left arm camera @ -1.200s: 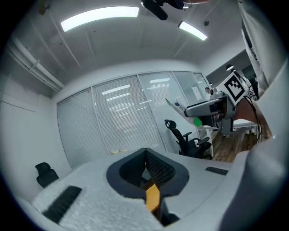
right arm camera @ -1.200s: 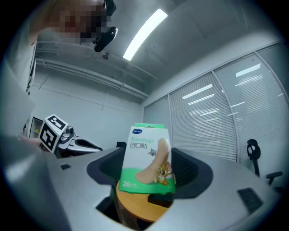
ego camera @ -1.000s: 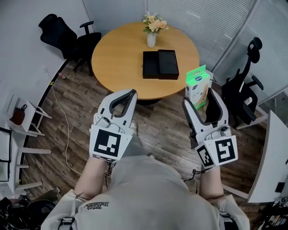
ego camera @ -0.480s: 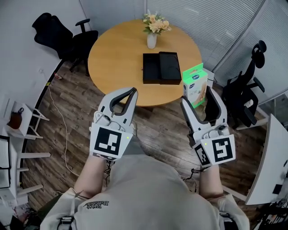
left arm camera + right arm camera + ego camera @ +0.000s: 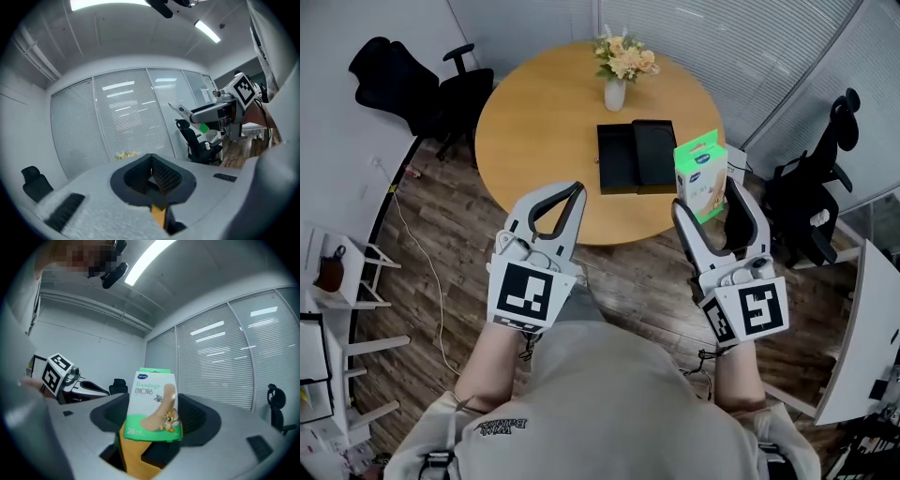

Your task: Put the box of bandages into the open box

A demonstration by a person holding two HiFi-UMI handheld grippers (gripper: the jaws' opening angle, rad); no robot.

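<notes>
carry step in hand: the right gripper (image 5: 705, 195) has its jaws clamped on the green-and-white cardboard box of bandages (image 5: 701, 176), upright at the near right edge of the round wooden table (image 5: 534, 122). it's probably raised above that edge, though height is hard to judge from up here. the left gripper (image 5: 568, 191) has its jaws pressed together on nothing, just off the table's near edge. the open black rectangular box (image 5: 636, 156) lies at the table's middle, apart from the bandages. next move, i'd say: reach forward and left over the table, hover above the open box, lower, then release.
</notes>
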